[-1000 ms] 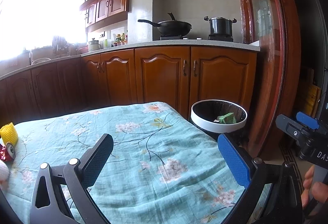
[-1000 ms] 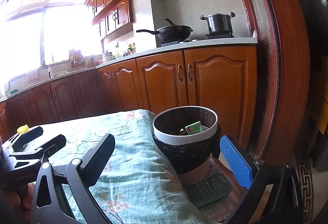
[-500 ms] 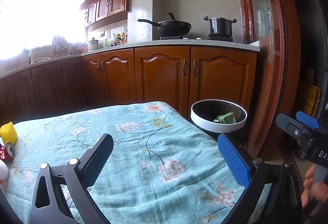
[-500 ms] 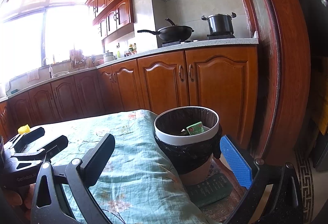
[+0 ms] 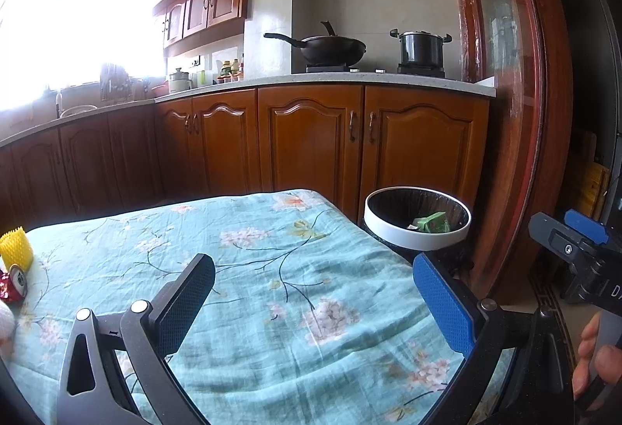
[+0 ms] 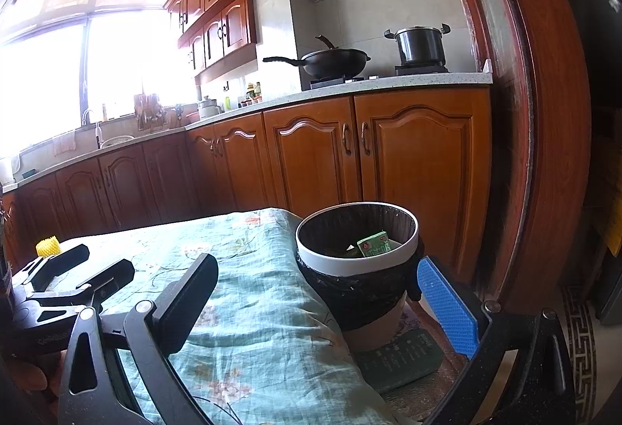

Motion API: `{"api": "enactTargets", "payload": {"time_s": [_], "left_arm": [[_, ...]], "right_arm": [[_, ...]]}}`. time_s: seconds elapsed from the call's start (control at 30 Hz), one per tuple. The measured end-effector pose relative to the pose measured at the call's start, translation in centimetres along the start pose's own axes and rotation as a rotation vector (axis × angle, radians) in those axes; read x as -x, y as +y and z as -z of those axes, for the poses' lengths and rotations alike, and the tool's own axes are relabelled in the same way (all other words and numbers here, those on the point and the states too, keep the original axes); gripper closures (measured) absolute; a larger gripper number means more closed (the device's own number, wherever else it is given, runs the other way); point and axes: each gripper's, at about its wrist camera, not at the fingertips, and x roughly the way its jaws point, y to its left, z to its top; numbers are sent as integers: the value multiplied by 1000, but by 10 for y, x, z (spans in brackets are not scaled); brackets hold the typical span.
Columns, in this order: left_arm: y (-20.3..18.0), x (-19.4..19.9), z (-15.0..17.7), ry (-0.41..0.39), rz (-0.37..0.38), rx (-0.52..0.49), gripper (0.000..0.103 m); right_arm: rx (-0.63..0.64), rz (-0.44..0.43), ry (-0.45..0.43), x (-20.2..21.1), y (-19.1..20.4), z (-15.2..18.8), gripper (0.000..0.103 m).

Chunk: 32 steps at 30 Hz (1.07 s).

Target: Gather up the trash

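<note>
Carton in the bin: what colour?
Green carton, with a red patch on top; clearest in the right wrist view.

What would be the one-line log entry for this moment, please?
left gripper: open, empty | right gripper: open, empty | green carton: in bin | red can, yellow foam net: on table

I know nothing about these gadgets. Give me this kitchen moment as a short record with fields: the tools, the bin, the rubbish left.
left gripper: open, empty, above the floral tablecloth
right gripper: open, empty, near the trash bin
bin contents: green carton, some other scraps
bin position: beside the table edge, on the floor
rubbish left on table: red can, yellow foam net, at the far left
</note>
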Motion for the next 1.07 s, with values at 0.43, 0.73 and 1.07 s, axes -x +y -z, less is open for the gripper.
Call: {"api": "enactTargets", "payload": {"time_s": [0.43,0.73,1.07], "left_arm": [[2,-4,1,5,-1,-3,1],[7,-8,2,17,3,0,1],[11,-14,0,37,13,13,1]], "right_arm": [[-2,-10,0,0,0,-1,0],[-9,-21,14,-6,-1,0,0],[-38,-23,41,-16,-6,2,0]]}}
